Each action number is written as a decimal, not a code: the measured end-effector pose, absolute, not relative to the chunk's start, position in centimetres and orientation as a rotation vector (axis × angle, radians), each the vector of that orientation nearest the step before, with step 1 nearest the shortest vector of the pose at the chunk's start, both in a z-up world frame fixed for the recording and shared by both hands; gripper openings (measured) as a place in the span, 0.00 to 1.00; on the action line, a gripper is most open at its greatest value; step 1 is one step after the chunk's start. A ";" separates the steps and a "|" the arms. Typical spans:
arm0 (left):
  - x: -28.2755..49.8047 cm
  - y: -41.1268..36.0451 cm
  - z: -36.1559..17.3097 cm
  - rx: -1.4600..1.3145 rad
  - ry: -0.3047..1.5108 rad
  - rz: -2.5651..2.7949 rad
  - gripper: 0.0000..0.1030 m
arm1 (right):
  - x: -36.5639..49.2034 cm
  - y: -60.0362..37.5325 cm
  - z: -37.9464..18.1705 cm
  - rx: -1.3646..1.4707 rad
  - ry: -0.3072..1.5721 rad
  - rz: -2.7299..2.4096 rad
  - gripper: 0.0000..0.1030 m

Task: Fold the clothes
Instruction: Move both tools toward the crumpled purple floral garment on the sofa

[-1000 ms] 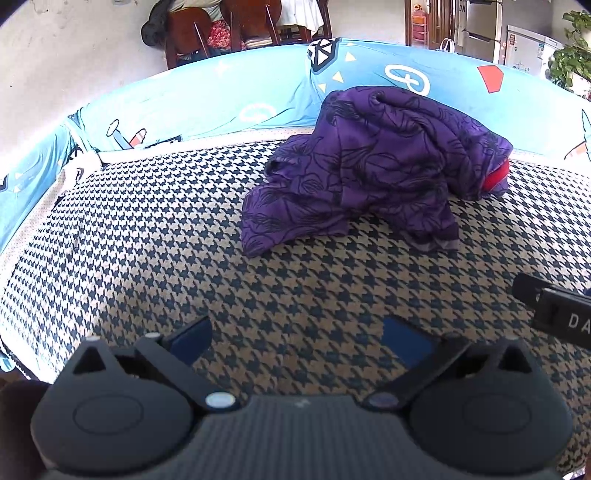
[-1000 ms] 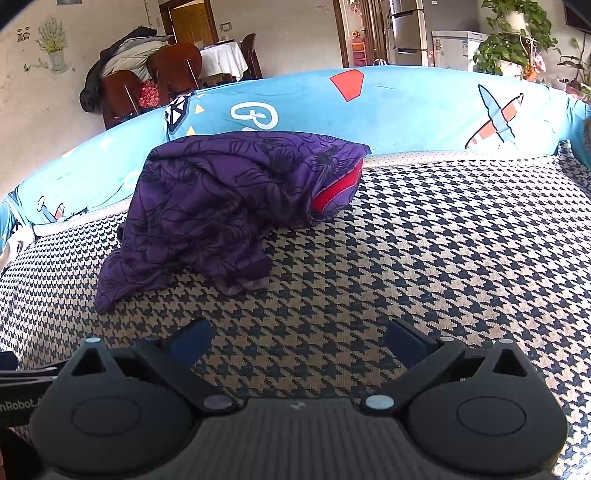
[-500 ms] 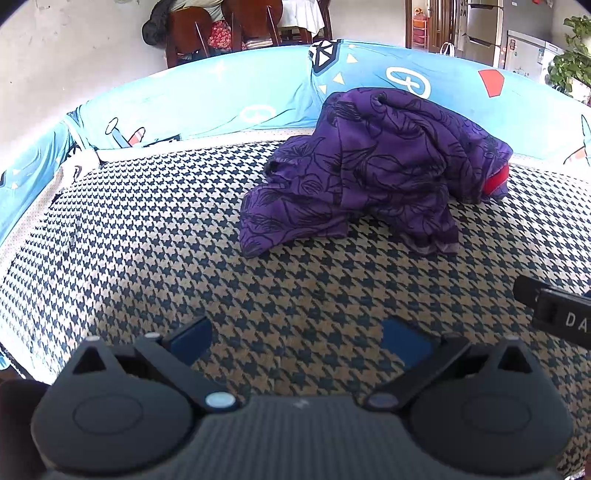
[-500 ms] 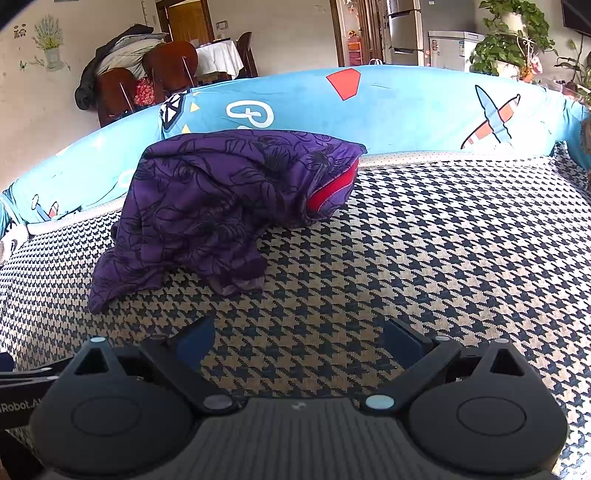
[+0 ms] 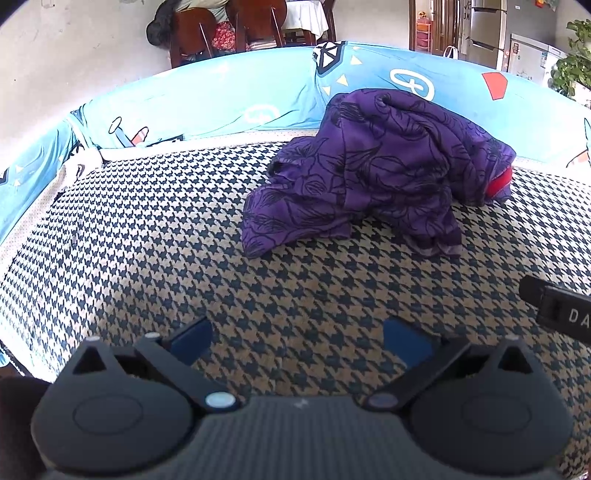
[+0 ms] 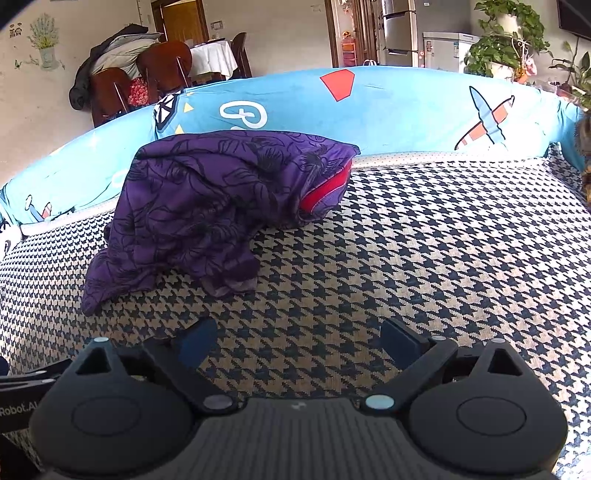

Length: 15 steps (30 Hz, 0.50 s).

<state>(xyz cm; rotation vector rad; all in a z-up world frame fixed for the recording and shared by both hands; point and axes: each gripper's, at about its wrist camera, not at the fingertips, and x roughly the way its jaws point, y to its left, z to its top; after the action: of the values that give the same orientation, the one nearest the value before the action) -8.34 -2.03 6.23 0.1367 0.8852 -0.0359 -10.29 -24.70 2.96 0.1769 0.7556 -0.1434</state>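
A crumpled purple garment with a dark floral print (image 5: 380, 170) lies heaped on the houndstooth sofa seat (image 5: 147, 236), leaning against the blue backrest. A red lining shows at its right end (image 5: 498, 182). It also shows in the right wrist view (image 6: 207, 206), with the red lining (image 6: 328, 188). My left gripper (image 5: 299, 341) is open and empty, hovering over the seat in front of the garment. My right gripper (image 6: 299, 341) is open and empty, in front and to the right of the garment. Neither touches the cloth.
The blue patterned backrest cover (image 6: 388, 110) curves round the back and sides of the seat. The right gripper's body (image 5: 561, 314) shows at the left view's right edge. Chairs (image 6: 147, 77), a fridge (image 6: 399, 33) and plants (image 6: 509, 40) stand behind the sofa.
Both grippers have drifted slightly toward the garment, which looks a little nearer in both views. Both stay open. The garment has not moved.
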 end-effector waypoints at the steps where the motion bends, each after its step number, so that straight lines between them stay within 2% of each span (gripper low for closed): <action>1: -8.4 -2.1 6.2 0.138 0.884 -0.036 1.00 | -10.3 -24.7 2.9 0.175 0.757 -0.145 0.91; 15: -8.6 -2.8 6.4 0.175 0.857 -0.042 1.00 | -10.3 -24.6 3.0 0.173 0.754 -0.150 0.91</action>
<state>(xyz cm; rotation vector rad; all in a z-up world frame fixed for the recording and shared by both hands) -8.56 -2.80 6.36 0.1748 0.8574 -0.0423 -10.26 -24.64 3.04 0.1727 0.7544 -0.1498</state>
